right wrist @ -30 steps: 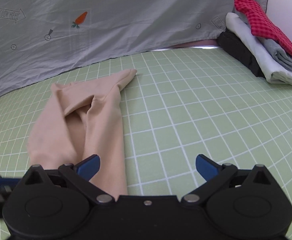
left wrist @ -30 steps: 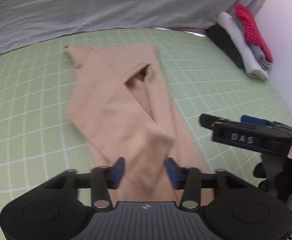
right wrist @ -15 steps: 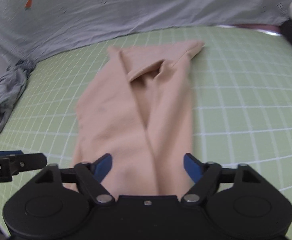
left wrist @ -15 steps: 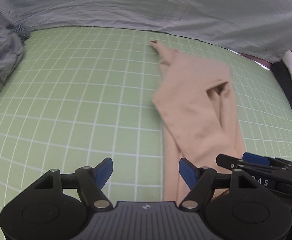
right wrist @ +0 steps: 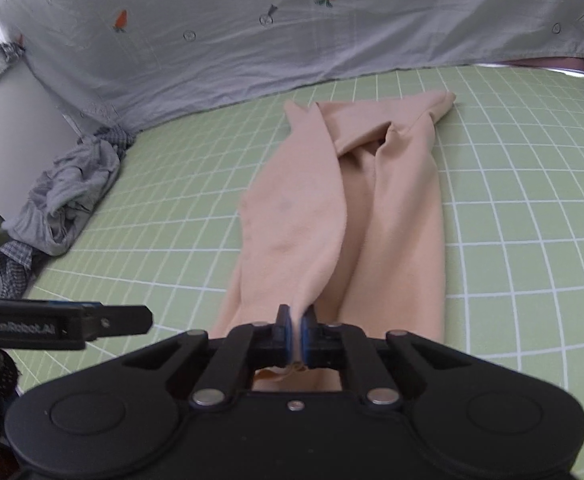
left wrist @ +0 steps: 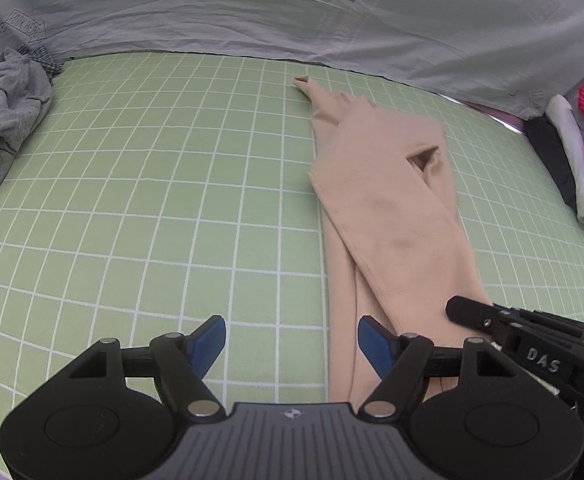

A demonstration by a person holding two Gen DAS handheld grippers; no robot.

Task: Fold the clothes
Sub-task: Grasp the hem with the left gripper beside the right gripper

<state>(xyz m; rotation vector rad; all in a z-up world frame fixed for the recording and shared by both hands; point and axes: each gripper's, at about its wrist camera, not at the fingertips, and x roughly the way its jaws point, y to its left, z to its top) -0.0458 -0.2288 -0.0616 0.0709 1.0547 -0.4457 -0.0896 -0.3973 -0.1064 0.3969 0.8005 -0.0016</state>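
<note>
A long beige garment [right wrist: 344, 216] lies folded lengthwise on my green grid mat [left wrist: 140, 184], stretching away from me toward a grey carrot-print sheet [left wrist: 252, 12]. My right gripper [right wrist: 297, 330] is pinched shut on the garment's near edge, a ridge of fabric rising into its blue pads. My left gripper [left wrist: 292, 338] hangs over bare mat just left of the garment, jaws spread, nothing between them. A crumpled grey garment [left wrist: 4, 120] sits far left; a stack of folded clothes [left wrist: 572, 152] far right.

light: soft, even; shadows: faint; edges: fisheye-bent, dark corners
</note>
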